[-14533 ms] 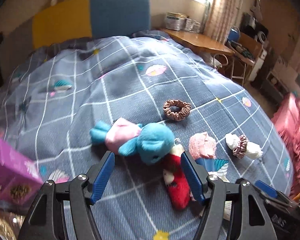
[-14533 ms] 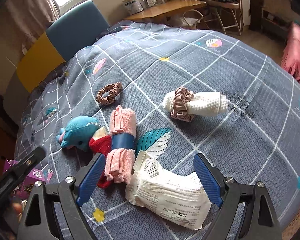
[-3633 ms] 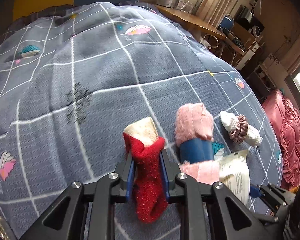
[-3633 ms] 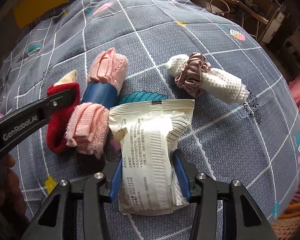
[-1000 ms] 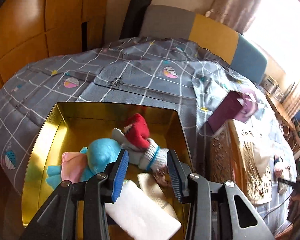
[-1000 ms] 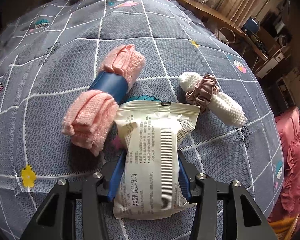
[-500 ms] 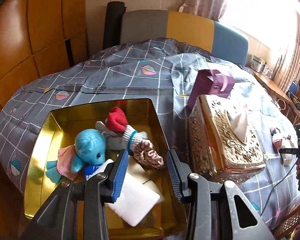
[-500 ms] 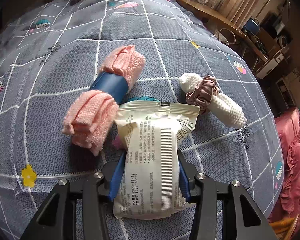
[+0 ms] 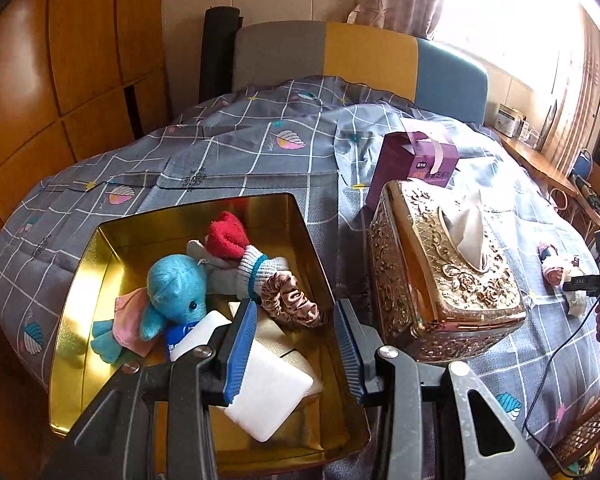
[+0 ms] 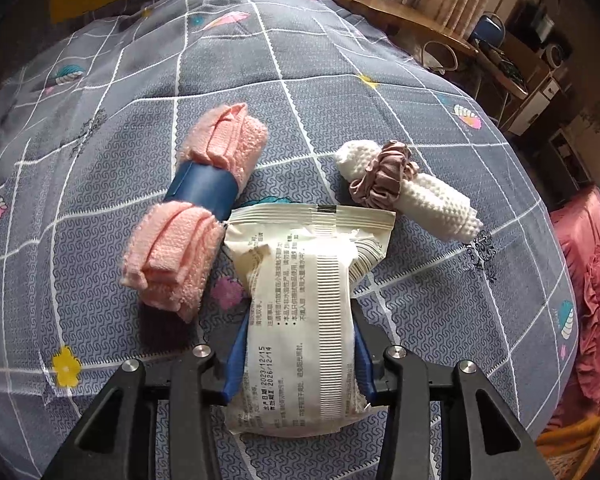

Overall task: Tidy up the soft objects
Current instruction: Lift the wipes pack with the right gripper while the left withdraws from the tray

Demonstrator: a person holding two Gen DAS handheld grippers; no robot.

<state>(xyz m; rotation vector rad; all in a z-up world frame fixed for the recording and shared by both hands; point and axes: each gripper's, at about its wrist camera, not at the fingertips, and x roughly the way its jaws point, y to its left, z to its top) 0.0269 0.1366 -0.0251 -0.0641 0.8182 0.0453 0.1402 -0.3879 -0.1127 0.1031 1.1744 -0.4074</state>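
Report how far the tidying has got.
Done: the blue plush, red sock and a scrunchie lie in the gold tin; the left gripper hangs open above it. In hand: the right gripper is shut on the white packet. Left on the bed: the pink towel roll and white knit roll.

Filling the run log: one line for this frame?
left gripper: open, over gold tin | right gripper: shut on white packet | pink towel roll: on bed
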